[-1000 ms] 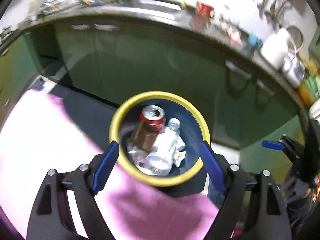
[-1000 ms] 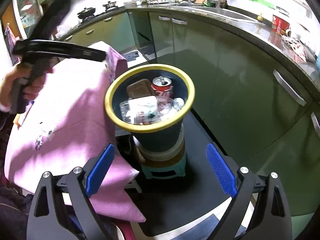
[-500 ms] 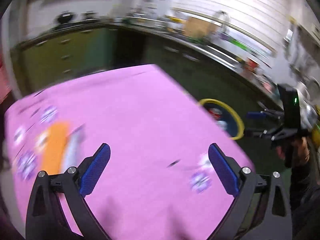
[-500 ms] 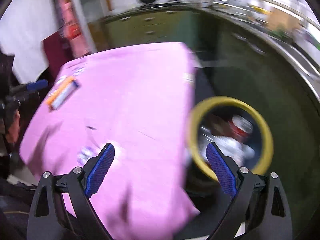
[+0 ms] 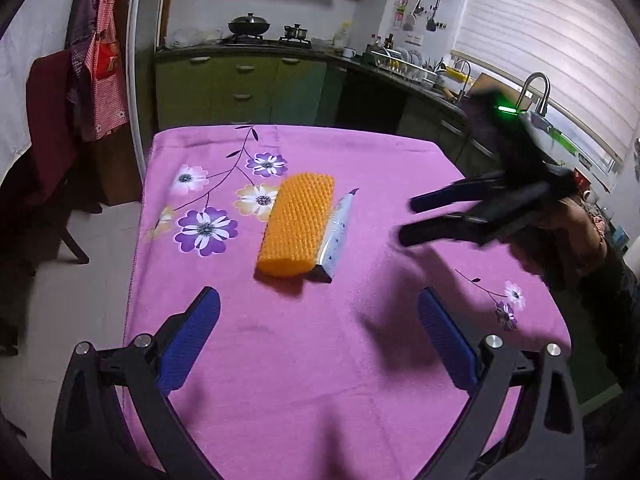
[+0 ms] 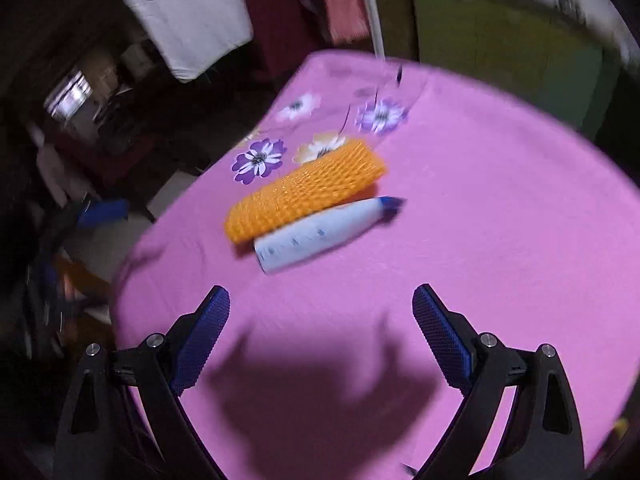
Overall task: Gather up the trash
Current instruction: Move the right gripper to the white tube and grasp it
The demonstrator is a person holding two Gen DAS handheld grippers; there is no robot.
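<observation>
Orange foam net sleeve (image 5: 296,227): touching white squeezed tube (image 5: 335,236) on pink flowered tablecloth (image 5: 320,360).
Left gripper (image 5: 318,340): jaws open, empty.
Right gripper (image 6: 320,336): jaws open, empty, sleeve at 12 o'clock.

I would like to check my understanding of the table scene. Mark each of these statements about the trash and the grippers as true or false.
1. The orange foam net lies on the pink tablecloth. True.
2. The white tube stands upright. False: it lies flat, right beside the foam net.
3. The left gripper is open and holds nothing. True.
4. The right gripper is shut on the tube. False: it is open, above the cloth, short of both items.
5. The tablecloth is plain. False: it has printed flowers.
</observation>
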